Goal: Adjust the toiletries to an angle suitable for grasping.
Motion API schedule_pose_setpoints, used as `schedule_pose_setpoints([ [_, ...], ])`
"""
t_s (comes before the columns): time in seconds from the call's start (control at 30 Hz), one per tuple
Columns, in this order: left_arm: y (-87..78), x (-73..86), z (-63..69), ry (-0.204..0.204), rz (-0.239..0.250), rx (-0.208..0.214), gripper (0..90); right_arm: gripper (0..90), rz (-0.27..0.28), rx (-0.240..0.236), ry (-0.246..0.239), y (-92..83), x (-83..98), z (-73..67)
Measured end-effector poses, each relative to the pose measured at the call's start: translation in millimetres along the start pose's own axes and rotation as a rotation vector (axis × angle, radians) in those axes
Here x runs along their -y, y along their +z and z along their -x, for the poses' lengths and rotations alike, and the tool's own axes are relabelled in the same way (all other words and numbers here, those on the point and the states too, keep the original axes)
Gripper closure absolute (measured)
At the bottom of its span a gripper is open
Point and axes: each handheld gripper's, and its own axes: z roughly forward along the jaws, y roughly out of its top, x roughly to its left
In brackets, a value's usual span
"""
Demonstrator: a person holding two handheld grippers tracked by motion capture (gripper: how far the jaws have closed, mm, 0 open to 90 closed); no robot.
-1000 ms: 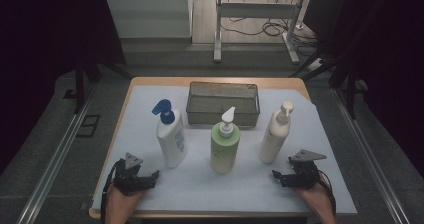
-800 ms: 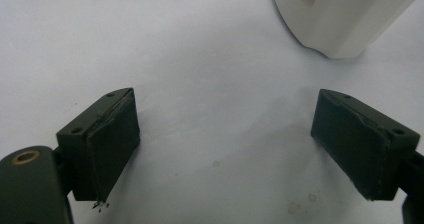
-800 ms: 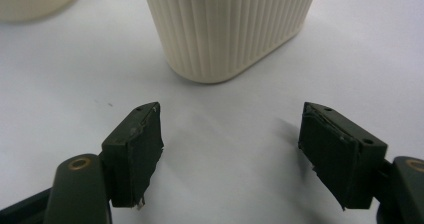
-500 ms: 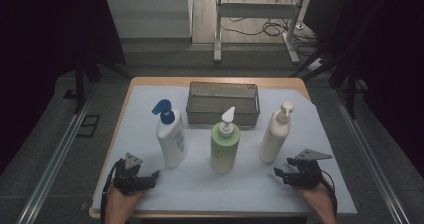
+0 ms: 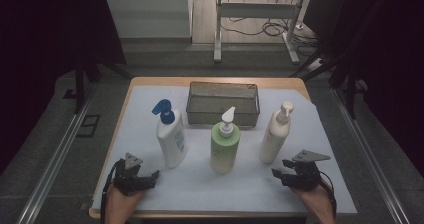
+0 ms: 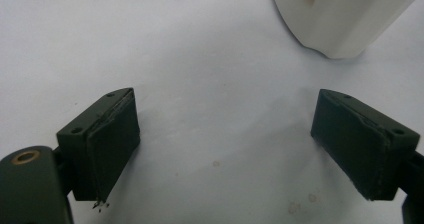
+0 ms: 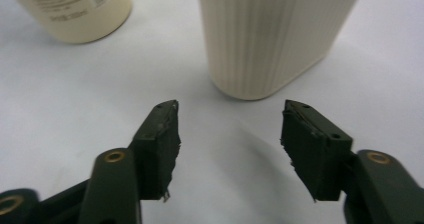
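Jaws on my right gripper (image 5: 278, 174) have just been closing, nothing between them yet; cream bottle (image 5: 274, 134) stands just ahead of them on the white sheet (image 5: 200, 184); left gripper (image 5: 152, 175) sits wide apart near the blue-pump bottle (image 5: 171, 136).

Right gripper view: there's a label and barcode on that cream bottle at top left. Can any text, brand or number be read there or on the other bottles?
Cream round bottle: printed lines and a barcode, too blurred to read.
Ribbed cream bottle: no text.
White bottle with blue pump: label too small to read.
Green bottle with white pump: no legible text.
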Motion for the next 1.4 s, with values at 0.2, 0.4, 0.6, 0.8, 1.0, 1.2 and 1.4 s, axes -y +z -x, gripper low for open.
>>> schedule_pose_setpoints([
  [0.2,0.0,0.0,0.0,0.0,0.0,0.0,11.6,55.8,0.007,-0.029,-0.021,-0.8,-3.7,-8.8],
  [0.4,0.0,0.0,-0.2,0.003,0.001,-0.001,11.6,68.6,0.019,-0.056,-0.021,1.0,-7.8,-13.2],
  [0.6,0.0,0.0,-0.2,0.003,0.001,-0.001,11.6,86.3,0.029,-0.032,-0.022,6.1,-15.5,-19.5],
  [0.8,0.0,0.0,0.0,0.0,0.0,0.0,11.7,89.5,0.038,-0.022,-0.006,13.1,-21.4,-22.6],
  [1.0,0.0,0.0,0.0,0.0,0.0,0.0,11.7,89.6,0.05,0.003,-0.008,19.5,-29.3,-27.8],
  [1.2,0.0,0.0,-0.1,0.0,0.0,0.0,11.6,89.6,0.055,0.03,-0.011,27.6,-35.2,-32.2],
  [1.4,0.1,0.0,0.0,0.0,0.0,0.0,11.7,89.6,0.05,0.074,-0.023,33.9,-36.5,-32.9],
])
